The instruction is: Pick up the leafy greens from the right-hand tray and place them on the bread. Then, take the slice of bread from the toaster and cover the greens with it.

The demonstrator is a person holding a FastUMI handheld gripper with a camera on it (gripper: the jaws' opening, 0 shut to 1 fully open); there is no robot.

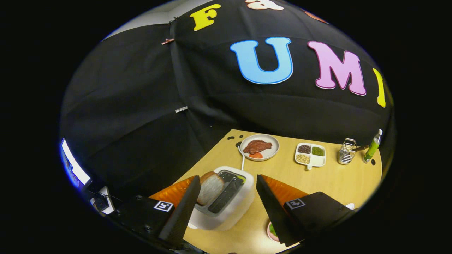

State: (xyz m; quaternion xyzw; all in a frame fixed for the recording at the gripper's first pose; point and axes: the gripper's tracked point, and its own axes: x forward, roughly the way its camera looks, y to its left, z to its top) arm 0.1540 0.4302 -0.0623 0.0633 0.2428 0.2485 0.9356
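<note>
Jaws stand wide apart on the gripper (226, 197), clamped on nothing, hanging above the pale wooden bench (335, 180). Between the two fingers sits the white two-slot toaster (229, 201), its long axis running from near the left finger away toward the far middle of the bench, with a thin white cord leading off its far end. A tan slice of bread with a brown crust (210, 187) stands upright in the slot nearer the left finger, its top edge rising above the slot just beside that finger's tip; whether it touches the finger cannot be told. The other slot is dark. Close under the right finger, a small pink plate with something green on it (272, 231) peeks out, mostly hidden by that finger. Beyond the toaster lies a round white plate with a brown piece of meat and an orange slice (259, 147). Beside it, to the right, rests a white divided tray with brown, green and beige fillings (310, 155), then a metal grater (346, 152) and a green bottle with a white cap (373, 147).
</note>
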